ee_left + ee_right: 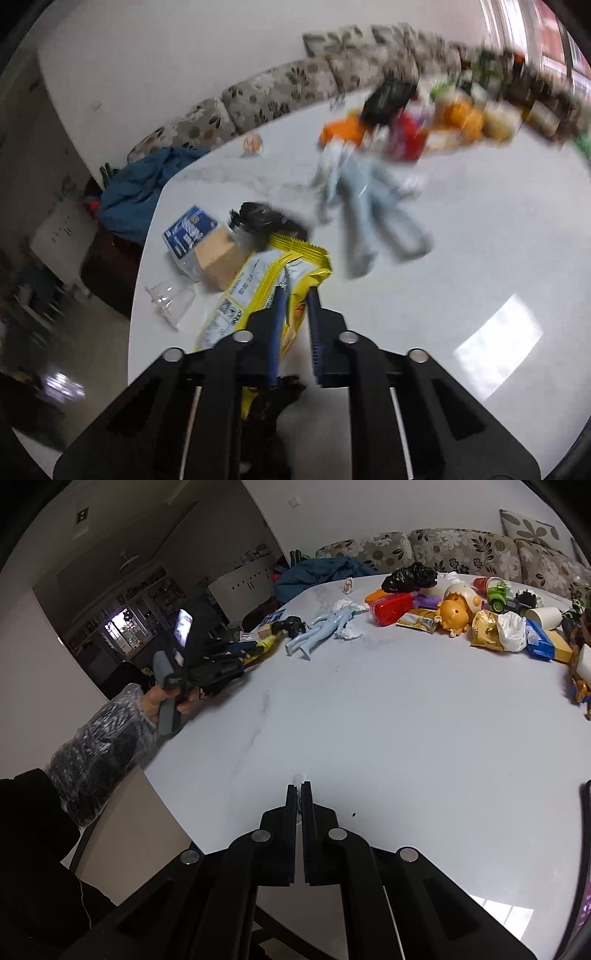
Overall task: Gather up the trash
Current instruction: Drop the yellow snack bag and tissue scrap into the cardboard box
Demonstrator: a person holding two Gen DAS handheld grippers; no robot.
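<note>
The left gripper (295, 290) pinches a yellow wrapper (258, 291) at the table's (461, 258) left edge. The right gripper (298, 786), jaws nearly together, nips a white scrap (300, 777).

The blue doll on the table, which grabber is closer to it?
Left. The left gripper sits just short of the doll, its jaws pinching a yellow wrapper. The right gripper is far back across the bare table, shut.
</note>
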